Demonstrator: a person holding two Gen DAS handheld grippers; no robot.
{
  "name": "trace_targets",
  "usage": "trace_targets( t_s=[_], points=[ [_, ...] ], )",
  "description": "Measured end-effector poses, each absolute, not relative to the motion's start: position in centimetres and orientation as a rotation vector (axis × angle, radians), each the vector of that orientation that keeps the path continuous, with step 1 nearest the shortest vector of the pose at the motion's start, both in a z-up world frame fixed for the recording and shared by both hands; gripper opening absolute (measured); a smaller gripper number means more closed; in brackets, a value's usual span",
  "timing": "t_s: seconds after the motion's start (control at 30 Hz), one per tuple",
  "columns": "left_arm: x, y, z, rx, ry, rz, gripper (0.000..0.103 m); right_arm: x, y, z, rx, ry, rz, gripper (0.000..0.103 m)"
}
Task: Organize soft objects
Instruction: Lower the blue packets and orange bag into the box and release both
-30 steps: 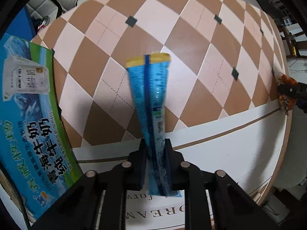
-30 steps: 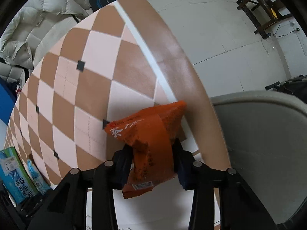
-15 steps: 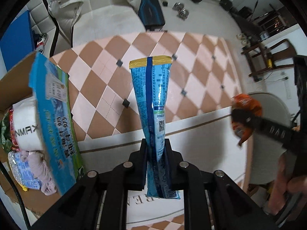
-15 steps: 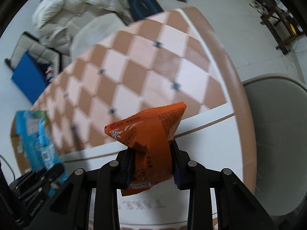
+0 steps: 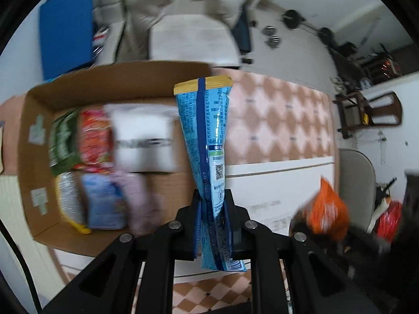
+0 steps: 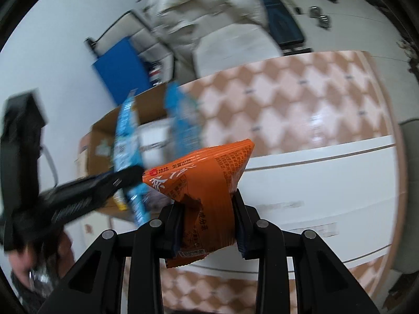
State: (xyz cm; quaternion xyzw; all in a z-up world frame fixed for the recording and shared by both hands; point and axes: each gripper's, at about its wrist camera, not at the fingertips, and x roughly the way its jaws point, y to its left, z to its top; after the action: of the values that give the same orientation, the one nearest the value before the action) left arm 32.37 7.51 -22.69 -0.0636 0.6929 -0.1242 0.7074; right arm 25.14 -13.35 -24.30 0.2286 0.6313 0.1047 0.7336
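Note:
My left gripper (image 5: 213, 206) is shut on a tall blue packet (image 5: 207, 136) with a yellow top, held upright in the air next to an open cardboard box (image 5: 104, 83). The box holds a white pack (image 5: 144, 138), a red packet (image 5: 95, 138), a green packet (image 5: 62, 141), a blue bag (image 5: 102, 204) and a pink cloth (image 5: 141, 204). My right gripper (image 6: 207, 209) is shut on an orange packet (image 6: 204, 180), held above the table. The orange packet (image 5: 327, 209) also shows blurred in the left wrist view; the blue packet (image 6: 128, 151) and box (image 6: 97, 141) show in the right wrist view.
The table has a brown-and-pink checked cloth (image 5: 275, 120) with a white band (image 6: 327, 178). A grey chair (image 5: 356, 183) stands at the right. A white coat on a chair (image 6: 209, 5), a blue board (image 5: 65, 31) and dumbbells (image 5: 272, 36) lie beyond.
Both grippers have risen and swung left toward the box, which has come fully into the left wrist view from above. Each keeps its packet.

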Motion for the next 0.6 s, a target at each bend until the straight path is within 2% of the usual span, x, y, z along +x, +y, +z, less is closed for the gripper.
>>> trace_targets(
  t_s=[0.17, 0.33, 0.47, 0.5, 0.53, 0.57, 0.6],
  points=[
    [35.6, 8.9, -24.4, -0.127, 1.610, -0.291, 0.012, 25.2, -6.5, -25.7, 0.511, 1.415, 0.224, 0.034],
    [37.8, 7.7, -25.3, -0.066, 1.637, -0.333, 0.012, 25.7, -4.2, -27.4, 0.533, 1.436, 0.166, 0.034],
    [39.1, 7.2, -27.1, -0.030, 1.690, -0.359, 0.018, 26.6, -3.7, -28.6, 0.530, 1.461, 0.133, 0.034],
    [39.1, 7.1, -27.4, -0.031, 1.690, -0.378, 0.028, 27.1, -3.4, -29.1, 0.540, 1.494, 0.151, 0.038],
    [39.2, 6.9, -27.5, -0.027, 1.689, -0.395, 0.030, 27.5, -2.9, -29.7, 0.530, 1.528, 0.161, 0.047],
    [39.2, 7.0, -27.5, -0.017, 1.683, -0.391, 0.031, 27.7, -2.7, -29.9, 0.514, 1.536, 0.154, 0.058],
    [39.3, 7.1, -27.3, -0.021, 1.675, -0.395, 0.034, 27.7, -2.7, -29.8, 0.499, 1.522, 0.129, 0.078]
  ],
)
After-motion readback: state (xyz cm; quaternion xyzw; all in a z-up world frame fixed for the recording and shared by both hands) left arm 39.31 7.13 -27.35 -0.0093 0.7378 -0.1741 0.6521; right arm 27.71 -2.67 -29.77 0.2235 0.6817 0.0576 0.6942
